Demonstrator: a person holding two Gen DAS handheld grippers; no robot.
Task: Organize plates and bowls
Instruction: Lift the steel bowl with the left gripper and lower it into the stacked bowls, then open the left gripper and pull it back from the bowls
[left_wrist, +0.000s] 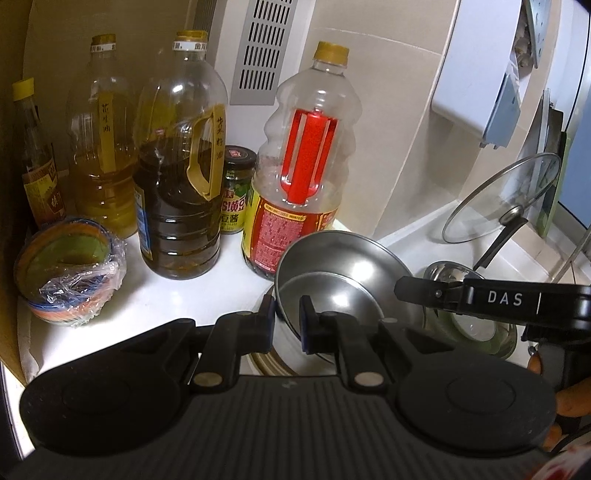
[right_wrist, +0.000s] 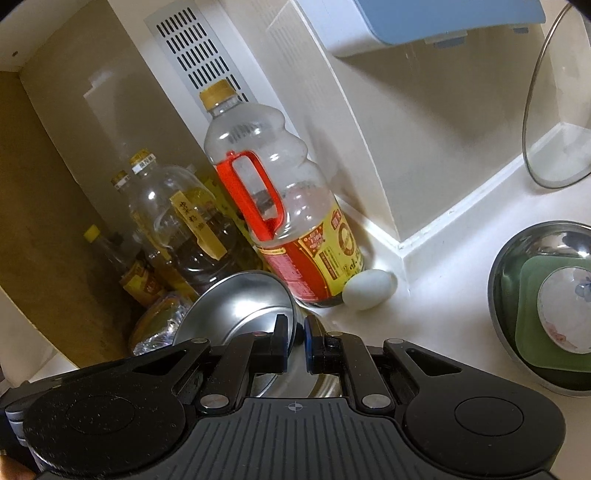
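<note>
While both my grippers pinch the rim of the steel bowl (left_wrist: 332, 273), left gripper (left_wrist: 287, 319) and right gripper (right_wrist: 295, 341) on opposite sides above the stacked plates (left_wrist: 269, 360), uneven pulling may slip it against the soy bottle (left_wrist: 299, 177) or egg (right_wrist: 369, 288).

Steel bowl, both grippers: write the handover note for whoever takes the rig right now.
Left gripper: shut on the near rim of the tilted steel bowl.
Right gripper: pinching the same bowl's rim from the other side.
The bowl is tipped up over a white plate on the counter, beside the red-handled bottle.
To the right, a larger steel basin already holds a green square dish and a small white floral bowl.
An egg lies loose by the bottle; avoid it.
Left: place the held bowl, then probably stack the plate.
</note>
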